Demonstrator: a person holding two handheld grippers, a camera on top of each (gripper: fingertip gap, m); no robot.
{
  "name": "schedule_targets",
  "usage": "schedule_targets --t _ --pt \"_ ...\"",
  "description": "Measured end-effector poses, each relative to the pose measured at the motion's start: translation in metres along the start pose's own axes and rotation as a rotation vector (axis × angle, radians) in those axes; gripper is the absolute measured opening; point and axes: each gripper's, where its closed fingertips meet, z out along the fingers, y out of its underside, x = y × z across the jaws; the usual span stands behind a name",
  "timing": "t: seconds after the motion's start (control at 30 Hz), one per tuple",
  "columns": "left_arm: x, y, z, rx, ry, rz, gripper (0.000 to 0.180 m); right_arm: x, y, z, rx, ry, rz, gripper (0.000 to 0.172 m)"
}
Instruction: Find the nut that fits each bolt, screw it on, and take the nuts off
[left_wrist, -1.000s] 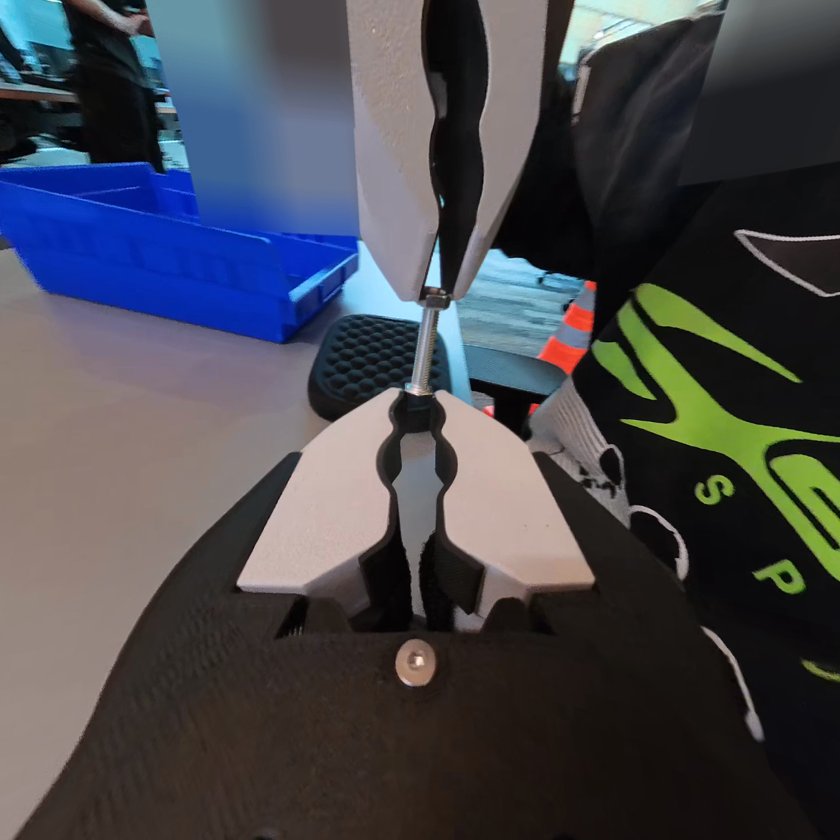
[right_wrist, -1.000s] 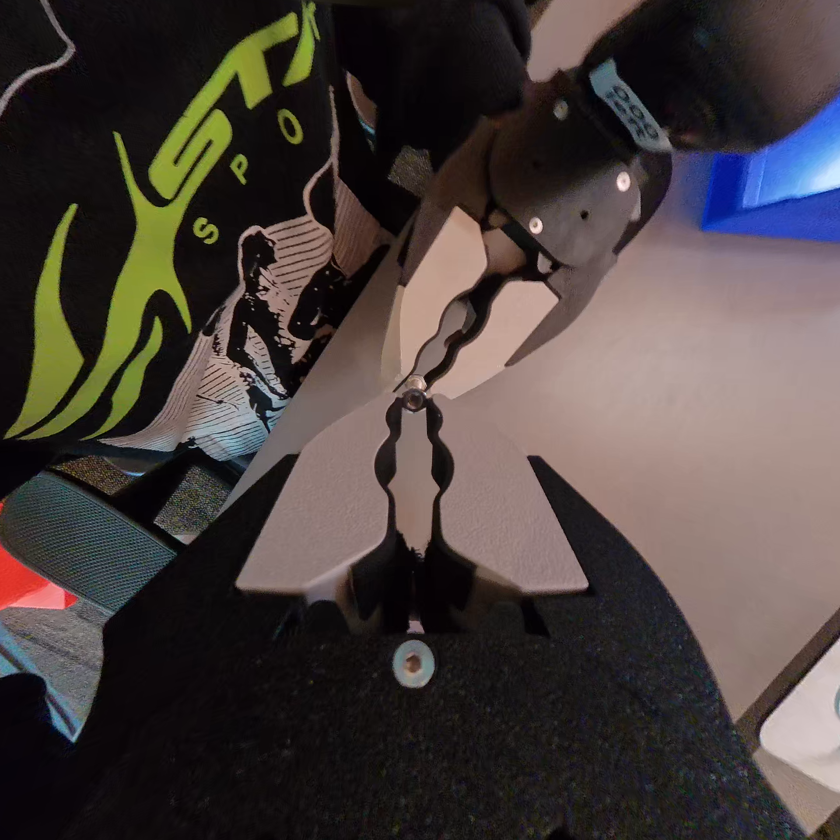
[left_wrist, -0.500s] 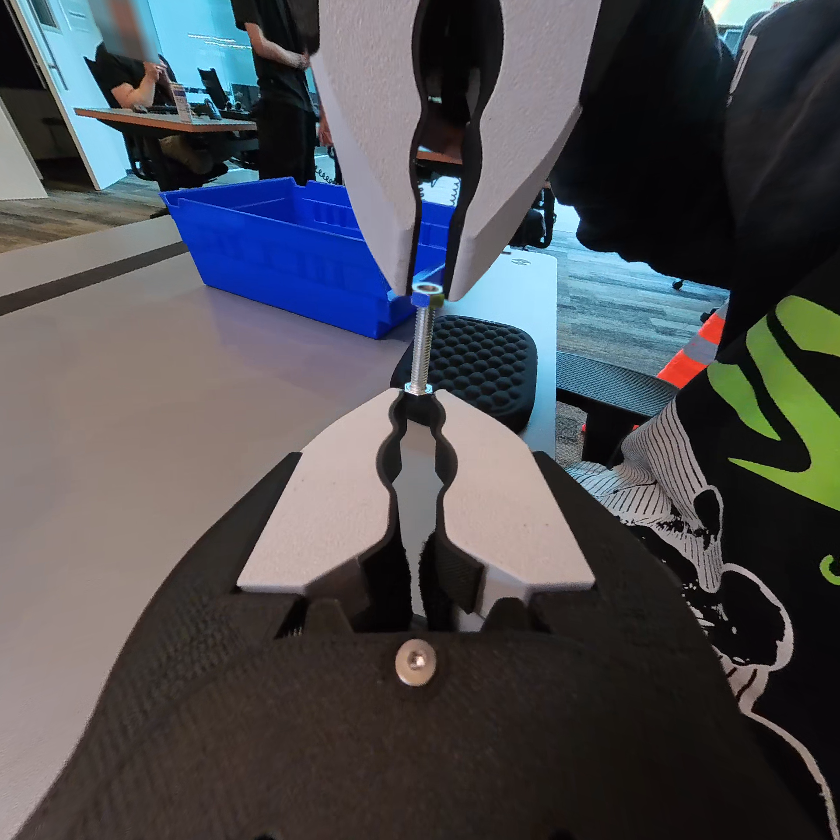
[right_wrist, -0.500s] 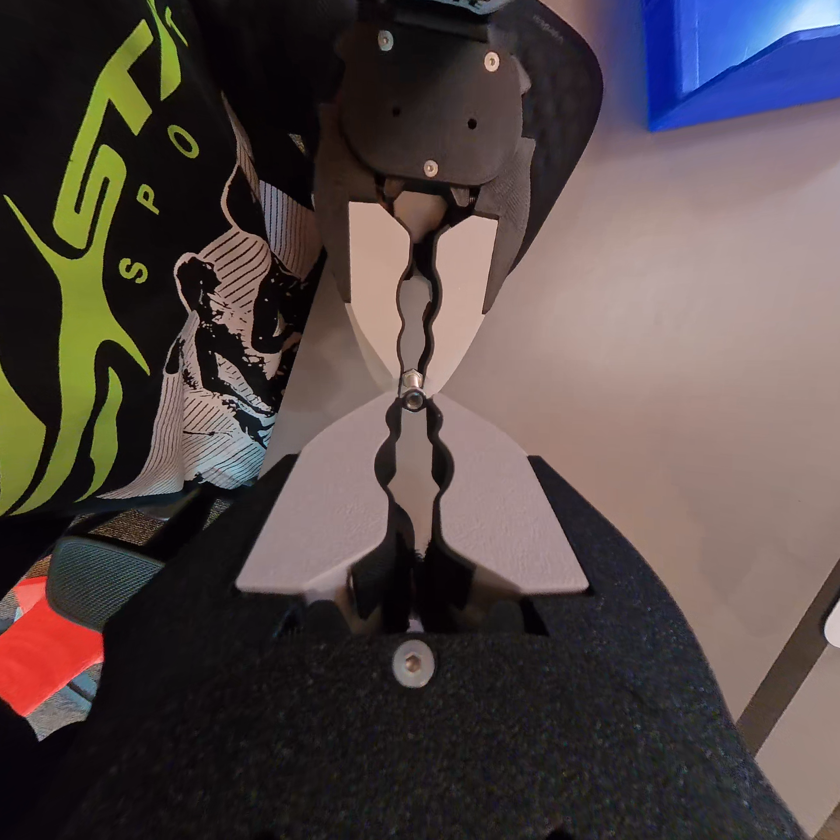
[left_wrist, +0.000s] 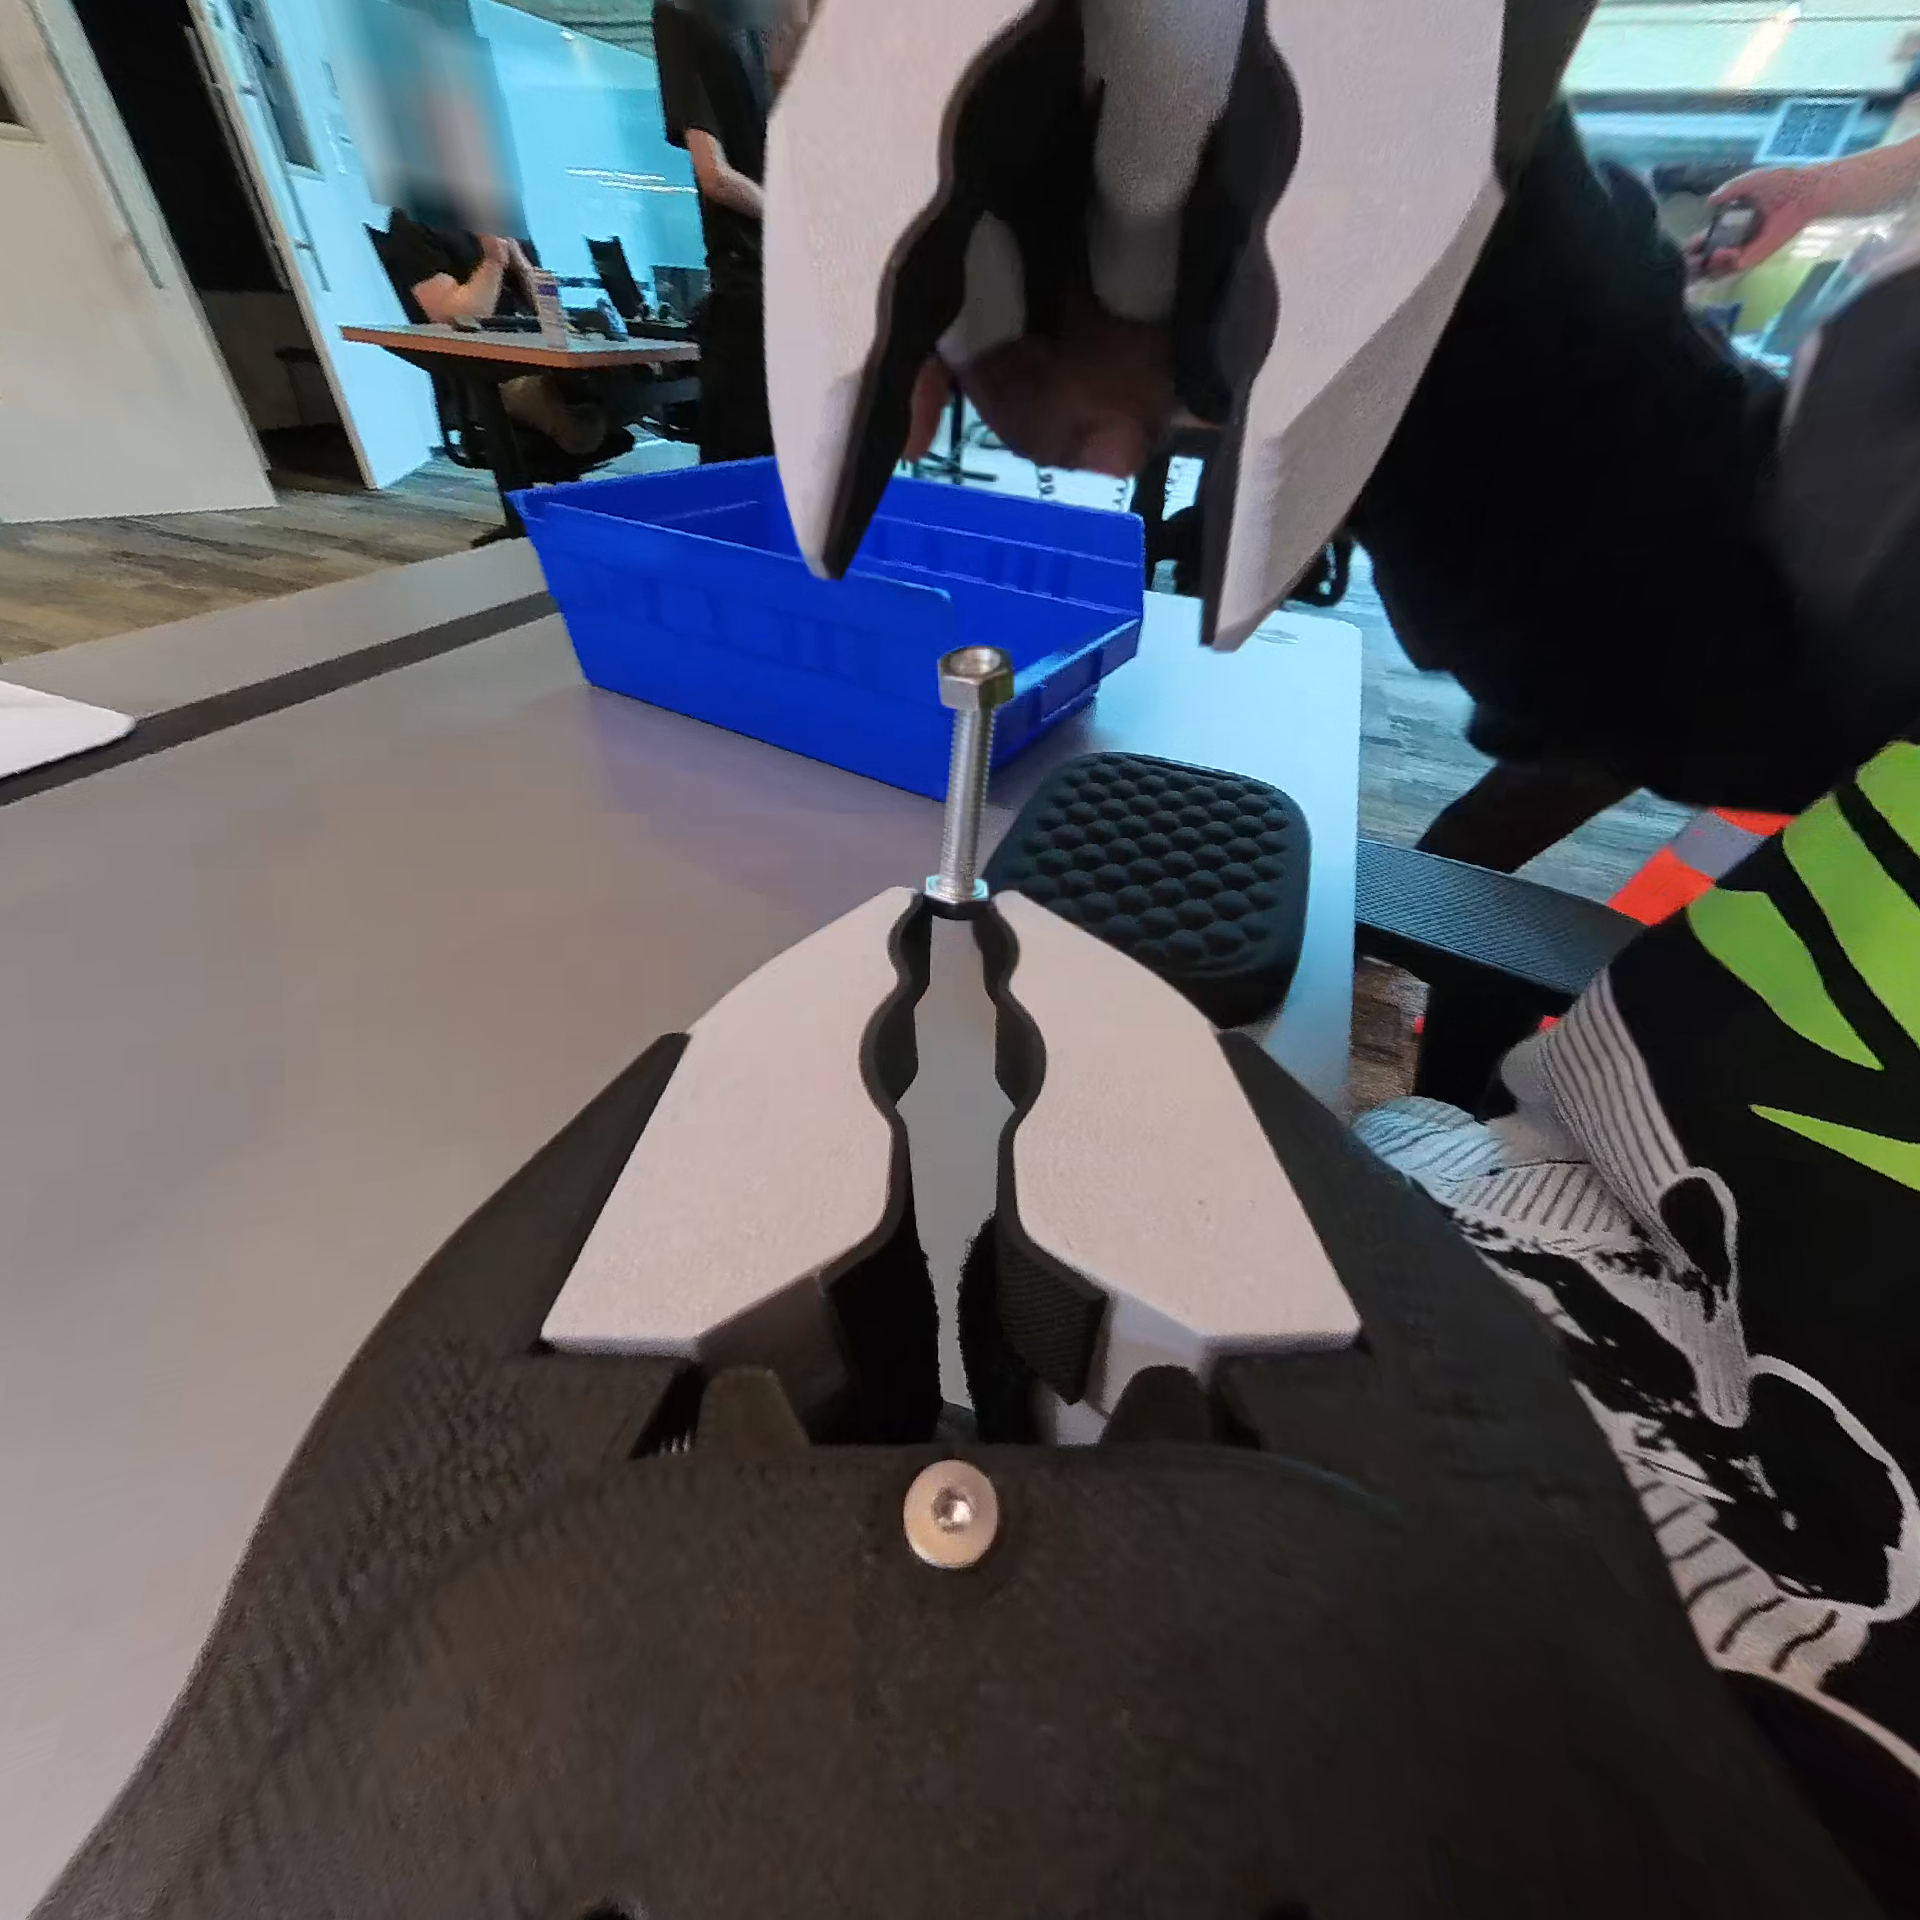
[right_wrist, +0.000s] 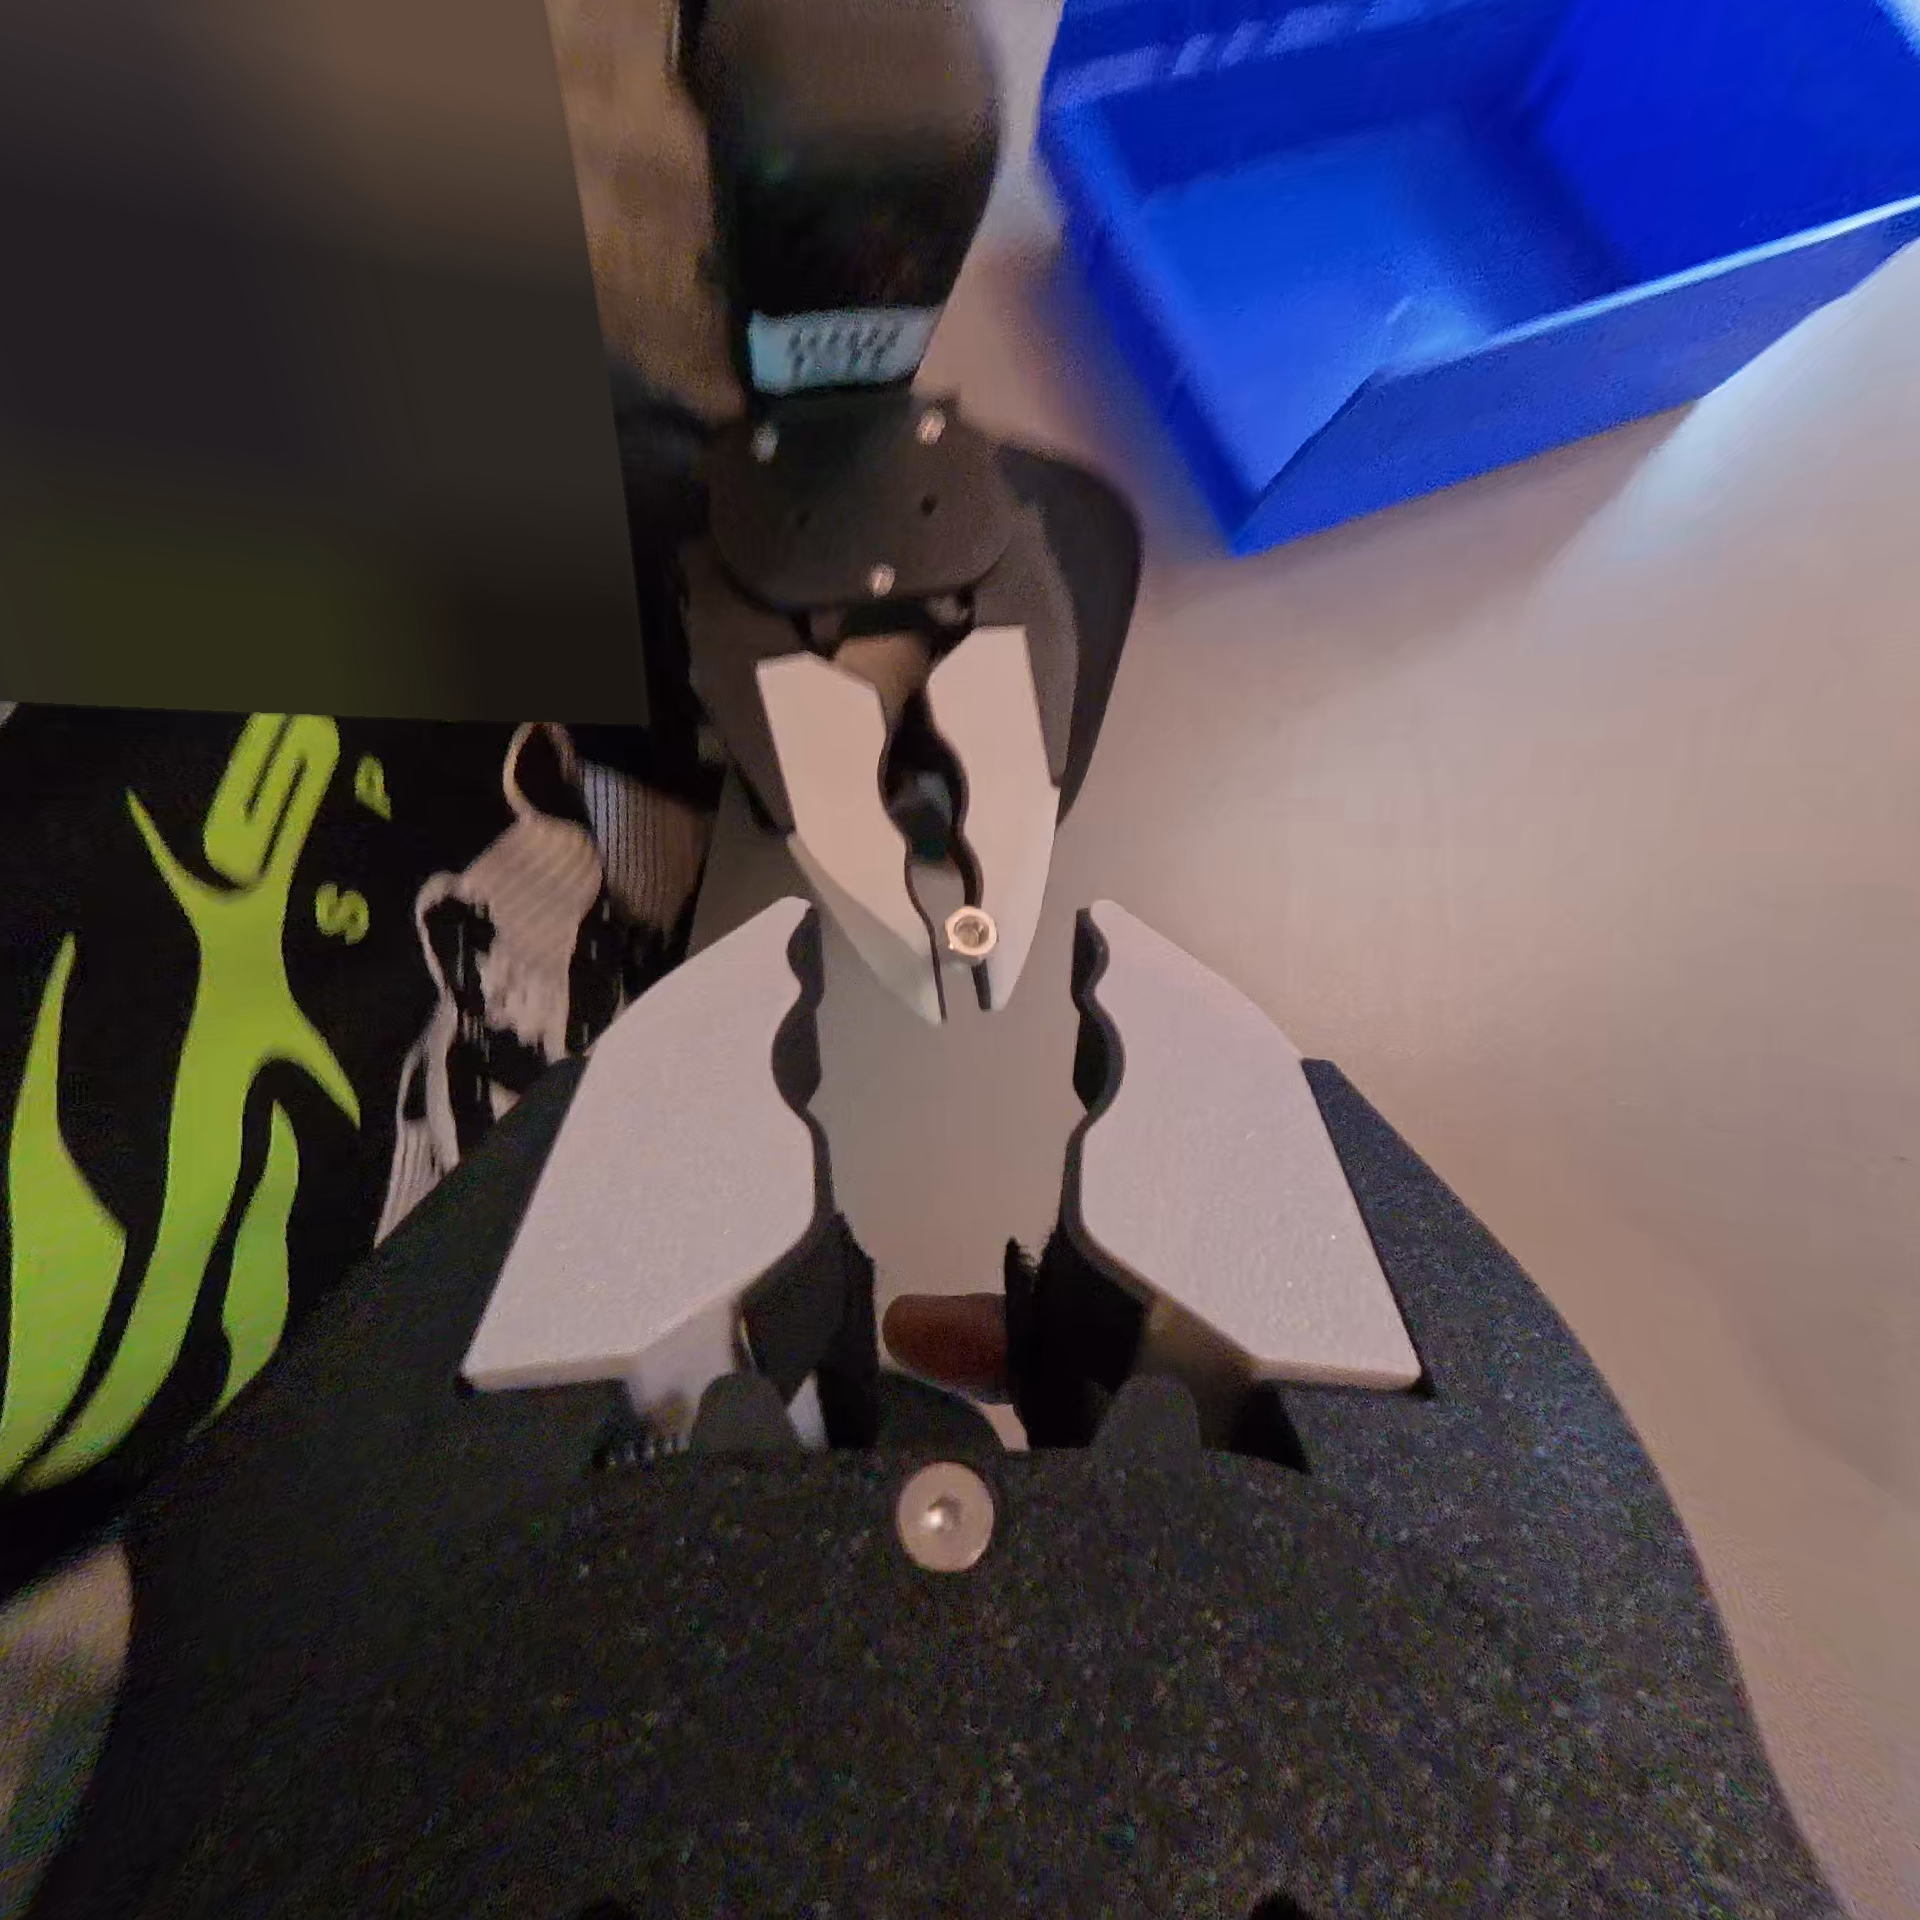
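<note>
The left tool (left_wrist: 957, 906) is clenched on the head end of a silver bolt (left_wrist: 966, 800), its two pale fingertips pressing on either side of the hexagonal head so that the threaded shaft stands up and away from the tips, upright. A silver nut (left_wrist: 975, 675) sits at the far end of that shaft, at its very top, with nothing touching it. The right tool (right_wrist: 943, 914) is released: in its own view the fingers (right_wrist: 727, 1049) stand wide apart, with the nut's open face (right_wrist: 974, 931) showing in the gap between them, touching neither. From the left wrist view the right tool (left_wrist: 1023, 597) hangs above the bolt with its tips pointing down, spread to either side of the nut and clear of it. Behind the bolt, on the grey desk (left_wrist: 312, 935), a blue plastic bin (left_wrist: 748, 634) stands open, and just beside it, nearer the desk's edge, lies a black dimpled pad (left_wrist: 1153, 862). To the right is a person in a black shirt with green and white print (left_wrist: 1818, 1039); farther back, other people sit and stand at another table in the room
</note>
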Motion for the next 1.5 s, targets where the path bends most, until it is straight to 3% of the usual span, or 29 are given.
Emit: schedule_targets --t 0.17,0.27,0.93,1.17,1.5 --pt "-0.010 -0.002 -0.004 0.013 -0.037 -0.017 0.010 0.003 -0.011 0.001 0.435 0.093 0.135 0.039" --pt "-0.013 -0.002 -0.005 0.015 -0.041 -0.029 0.010 0.001 -0.011 0.003 0.549 0.137 0.134 0.038" --pt "-0.014 -0.003 -0.006 0.028 -0.036 -0.047 0.010 0.001 -0.011 0.004 0.538 0.127 0.115 0.035" --pt "-0.015 -0.003 -0.006 0.033 -0.035 -0.058 0.010 0.007 -0.008 0.012 0.579 0.122 0.199 0.055" --pt "-0.019 -0.003 -0.006 0.038 -0.046 -0.083 0.010 0.005 -0.008 0.013 0.595 0.119 0.203 0.050"
